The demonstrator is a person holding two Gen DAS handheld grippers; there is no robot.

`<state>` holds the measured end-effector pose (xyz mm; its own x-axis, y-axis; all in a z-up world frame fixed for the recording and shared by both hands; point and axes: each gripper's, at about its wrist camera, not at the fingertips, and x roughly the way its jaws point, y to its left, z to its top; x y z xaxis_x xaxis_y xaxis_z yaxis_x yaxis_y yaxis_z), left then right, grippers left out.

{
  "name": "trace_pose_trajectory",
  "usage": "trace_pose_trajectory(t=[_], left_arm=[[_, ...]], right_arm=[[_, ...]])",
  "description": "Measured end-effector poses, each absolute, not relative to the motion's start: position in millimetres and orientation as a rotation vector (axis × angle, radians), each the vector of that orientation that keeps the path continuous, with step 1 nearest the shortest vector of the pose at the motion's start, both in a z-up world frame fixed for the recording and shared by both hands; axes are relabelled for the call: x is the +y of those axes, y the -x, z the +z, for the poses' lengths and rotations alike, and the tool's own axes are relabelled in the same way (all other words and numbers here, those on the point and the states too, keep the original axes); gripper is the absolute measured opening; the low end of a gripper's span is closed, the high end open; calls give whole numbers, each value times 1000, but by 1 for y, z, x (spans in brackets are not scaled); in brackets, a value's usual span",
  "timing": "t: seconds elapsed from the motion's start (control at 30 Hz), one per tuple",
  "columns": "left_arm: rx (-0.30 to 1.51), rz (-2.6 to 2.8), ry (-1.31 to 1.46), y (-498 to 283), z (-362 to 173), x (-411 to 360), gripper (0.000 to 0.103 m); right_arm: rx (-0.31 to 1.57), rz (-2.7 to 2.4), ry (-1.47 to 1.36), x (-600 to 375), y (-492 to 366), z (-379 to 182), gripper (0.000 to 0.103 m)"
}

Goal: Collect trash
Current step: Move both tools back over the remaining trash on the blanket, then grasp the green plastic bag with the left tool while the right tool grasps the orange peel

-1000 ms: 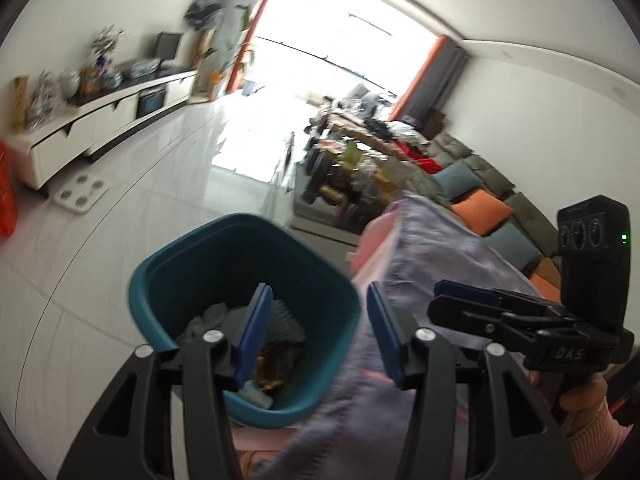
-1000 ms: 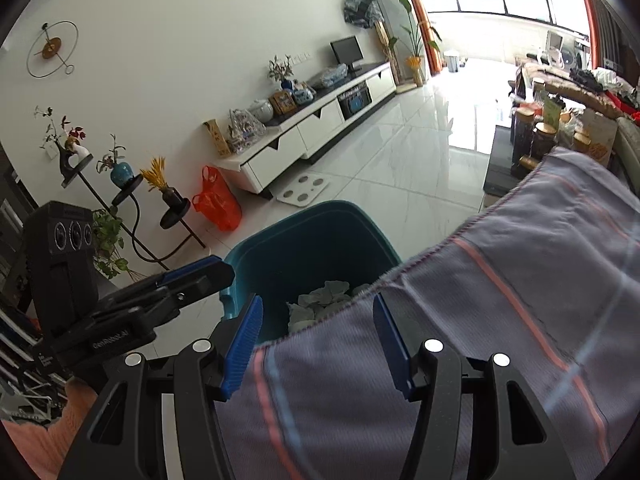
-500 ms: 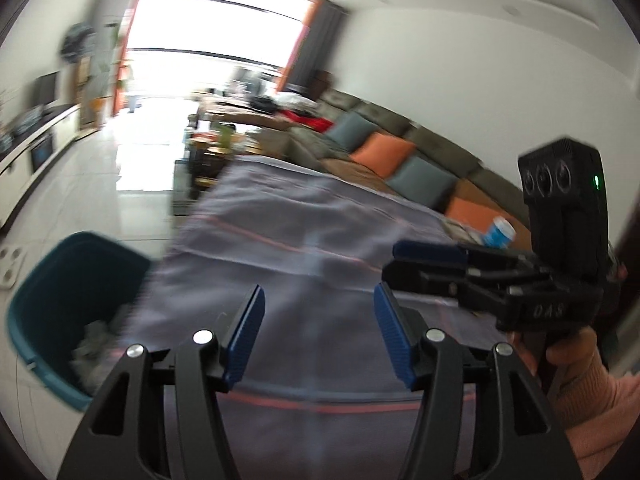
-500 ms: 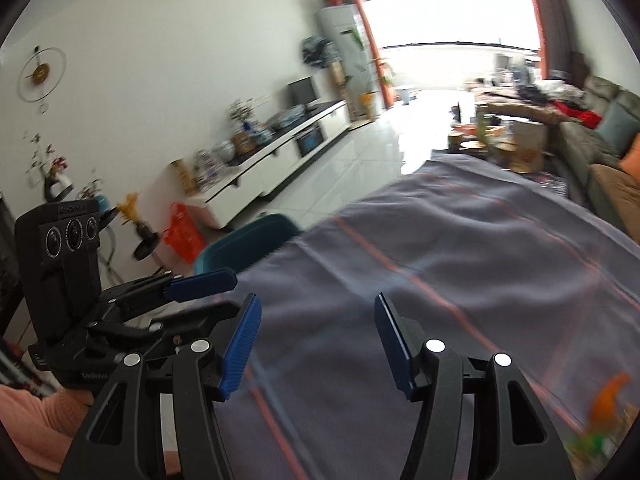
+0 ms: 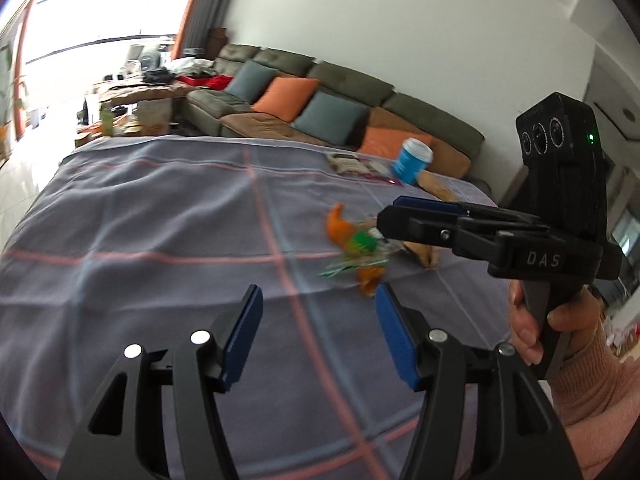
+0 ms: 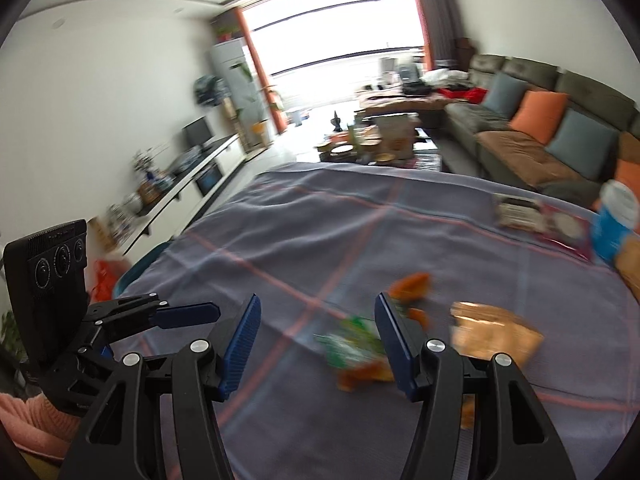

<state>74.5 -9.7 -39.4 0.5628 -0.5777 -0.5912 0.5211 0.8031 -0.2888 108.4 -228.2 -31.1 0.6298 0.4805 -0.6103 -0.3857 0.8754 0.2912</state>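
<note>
Crumpled orange and green wrappers (image 5: 352, 248) (image 6: 352, 344) lie on a grey-blue tablecloth with red stripes (image 5: 160, 240). A brown paper wrapper (image 5: 420, 254) (image 6: 492, 332) lies beside them. Farther back stand a blue paper cup (image 5: 412, 160) (image 6: 614, 220) and a flat printed packet (image 5: 356, 164) (image 6: 532, 216). My left gripper (image 5: 318, 320) hovers just short of the wrappers, its jaws opening with nothing between them. My right gripper (image 6: 316, 332) is open and empty, and the green wrapper lies just past its right finger. A hand holds the right gripper (image 5: 390, 214) above the wrappers.
The rim of a teal bin (image 6: 140, 268) shows past the table's left edge, next to an orange bag (image 6: 106, 276) on the floor. A green sofa with orange and blue cushions (image 5: 320, 92) runs behind the table. A white low cabinet (image 6: 192, 184) lines the left wall.
Both grippers have swung away from the teal bin to the right, across the tablecloth, and now face the wrappers. The left jaws stand slightly wider.
</note>
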Motion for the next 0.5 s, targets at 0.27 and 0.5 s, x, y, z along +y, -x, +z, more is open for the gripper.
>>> trace_pose_trajectory(t=[0.27, 0.5], left_arm=[[769, -700, 22, -102, -45, -50, 64], [837, -718, -2, -130, -58, -70, 64]], right_arm=[[729, 423, -215, -271, -111, -41, 59], [736, 427, -248, -284, -111, -50, 59]])
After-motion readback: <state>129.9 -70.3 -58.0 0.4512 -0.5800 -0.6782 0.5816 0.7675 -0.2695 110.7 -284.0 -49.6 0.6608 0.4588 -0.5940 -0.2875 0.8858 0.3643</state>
